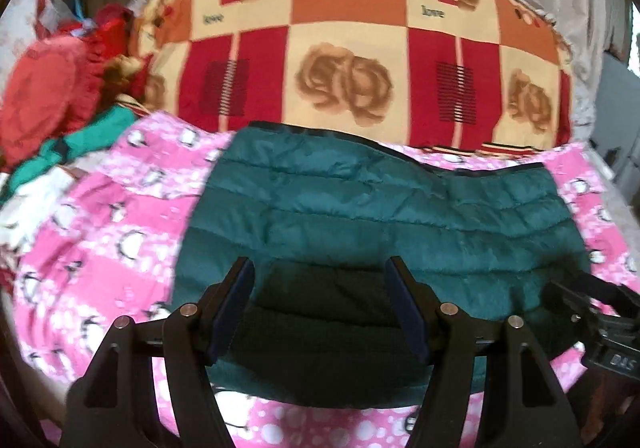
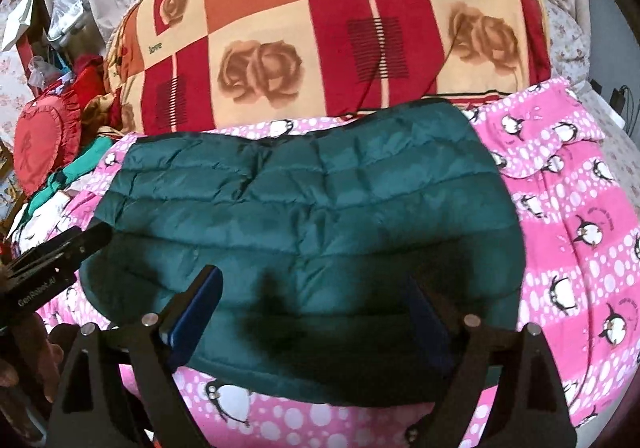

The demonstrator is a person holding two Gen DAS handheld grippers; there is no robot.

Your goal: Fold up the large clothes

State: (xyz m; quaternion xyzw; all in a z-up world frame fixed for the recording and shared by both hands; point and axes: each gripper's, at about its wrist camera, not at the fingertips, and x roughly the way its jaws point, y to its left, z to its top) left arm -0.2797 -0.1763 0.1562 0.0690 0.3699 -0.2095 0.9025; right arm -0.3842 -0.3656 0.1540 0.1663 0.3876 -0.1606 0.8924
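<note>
A dark teal quilted jacket (image 1: 380, 208) (image 2: 312, 188) lies folded and flat on a pink penguin-print blanket (image 1: 100, 228) (image 2: 580, 228). My left gripper (image 1: 320, 274) hovers over the jacket's near edge, jaws apart, with nothing pinched between its blue pads. My right gripper (image 2: 312, 280) hangs over the same near edge, jaws wide and empty. Each gripper shows in the other's view: the right gripper (image 1: 592, 312) at the jacket's near right corner, the left gripper (image 2: 60, 260) at its near left corner. The jacket's near hem is partly hidden under the fingers.
A thick folded quilt (image 1: 352, 48) (image 2: 320, 28) with red, orange and cream rose squares rises behind the jacket. At the left sit a red heart cushion (image 1: 36, 100) (image 2: 44, 144) and a heap of green and white clothes (image 1: 80, 140). Pale curtains hang behind.
</note>
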